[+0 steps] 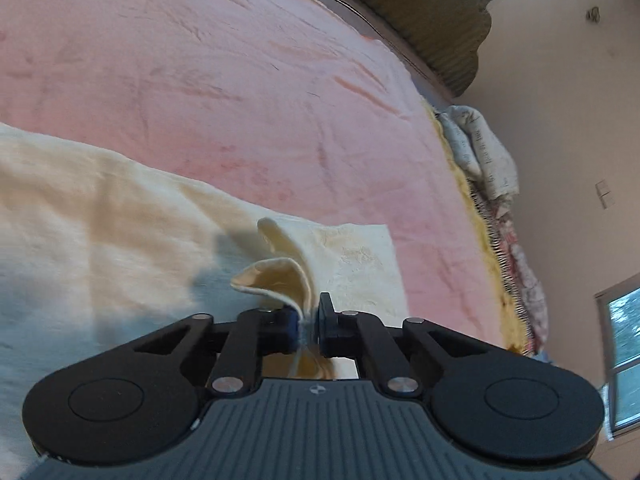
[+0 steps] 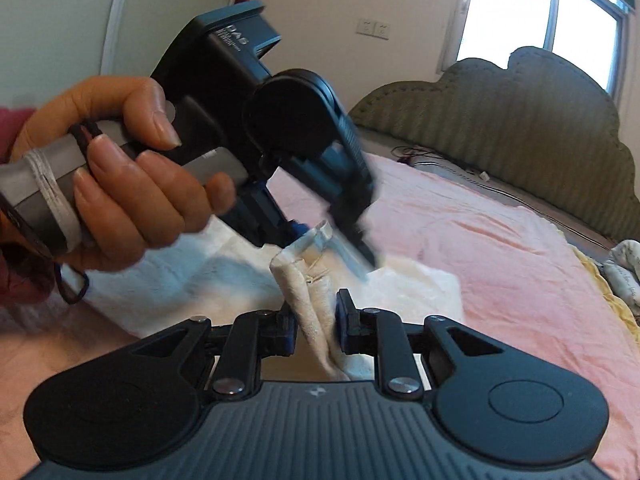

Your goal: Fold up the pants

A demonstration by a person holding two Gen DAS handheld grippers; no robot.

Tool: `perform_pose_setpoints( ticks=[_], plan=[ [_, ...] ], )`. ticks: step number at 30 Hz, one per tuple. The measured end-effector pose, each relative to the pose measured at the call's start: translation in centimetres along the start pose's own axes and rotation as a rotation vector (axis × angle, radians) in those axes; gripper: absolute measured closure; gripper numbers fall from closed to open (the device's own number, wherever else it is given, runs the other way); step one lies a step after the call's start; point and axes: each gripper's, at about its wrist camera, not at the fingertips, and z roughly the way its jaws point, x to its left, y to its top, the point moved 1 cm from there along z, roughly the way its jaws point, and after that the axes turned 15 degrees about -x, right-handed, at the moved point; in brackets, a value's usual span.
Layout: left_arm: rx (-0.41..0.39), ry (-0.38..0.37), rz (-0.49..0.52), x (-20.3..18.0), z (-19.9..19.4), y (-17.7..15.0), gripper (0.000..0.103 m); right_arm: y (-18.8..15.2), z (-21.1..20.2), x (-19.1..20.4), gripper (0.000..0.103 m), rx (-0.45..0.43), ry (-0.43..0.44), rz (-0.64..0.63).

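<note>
Cream fleece pants (image 1: 100, 216) lie across a pink bed cover (image 1: 224, 80). My left gripper (image 1: 308, 326) is shut on a bunched fold of the pants' edge, lifted a little off the bed. In the right wrist view my right gripper (image 2: 316, 326) is shut on a twisted roll of the same pants (image 2: 316, 320). The left gripper (image 2: 332, 240), held in a hand (image 2: 132, 176), pinches the cloth just beyond and above my right fingers. The rest of the pants (image 2: 192, 280) lies flat behind.
An olive padded headboard (image 2: 520, 136) stands at the far end of the bed. Cables and a grey pad (image 2: 448, 164) lie at its foot. Crumpled printed bedding (image 1: 484, 152) hangs at the bed's right edge. A window (image 2: 540, 12) is behind.
</note>
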Motion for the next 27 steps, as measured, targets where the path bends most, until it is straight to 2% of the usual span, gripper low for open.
perform_pose_setpoints(
  ticks=[3,6,8,11,15,17,18,19,20,22,24,25,27],
  plan=[
    [-0.058,0.074,0.121,0.7,-2.6,0.5,0.099,0.9,0.8,1.3,0.084,-0.005,0.087,0.03],
    [-0.144,0.159,0.295,0.9,-5.8,1.1,0.099,1.9,1.9,3.7,0.084,-0.023,0.161,-0.019],
    [-0.187,0.213,0.367,1.5,-7.6,1.3,0.099,2.4,2.8,5.3,0.084,-0.038,0.214,-0.05],
    [-0.233,0.296,0.411,3.4,-9.4,1.1,0.099,3.1,4.3,7.6,0.084,-0.057,0.287,-0.07],
    [-0.255,0.366,0.406,6.8,-10.2,0.9,0.099,3.1,6.2,9.9,0.084,-0.059,0.36,-0.1],
    [-0.235,0.385,0.392,8.1,-10.1,1.0,0.08,2.7,7.3,10.8,0.084,-0.047,0.379,-0.118],
    [-0.238,0.391,0.375,8.7,-10.2,1.1,0.066,2.3,7.6,11.1,0.083,-0.034,0.382,-0.131],
    [-0.247,0.387,0.357,9.0,-10.5,1.2,0.056,2.0,8.1,11.8,0.078,-0.004,0.389,-0.141],
    [-0.264,0.394,0.34,9.4,-11.0,1.4,0.052,1.8,8.3,12.1,0.073,0.011,0.382,-0.147],
    [-0.298,0.424,0.323,10.0,-11.9,1.8,0.036,1.9,7.5,12.0,0.066,0.015,0.376,-0.155],
    [-0.323,0.465,0.297,10.4,-12.9,2.3,0.031,2.5,6.1,11.2,0.065,-0.002,0.425,-0.106],
    [-0.334,0.476,0.285,10.7,-13.4,2.5,0.031,3.0,5.4,10.3,0.065,-0.019,0.469,-0.043],
    [-0.343,0.513,0.265,11.0,-14.4,2.7,0.031,3.8,3.9,8.8,0.065,-0.061,0.503,0.054]
  ],
)
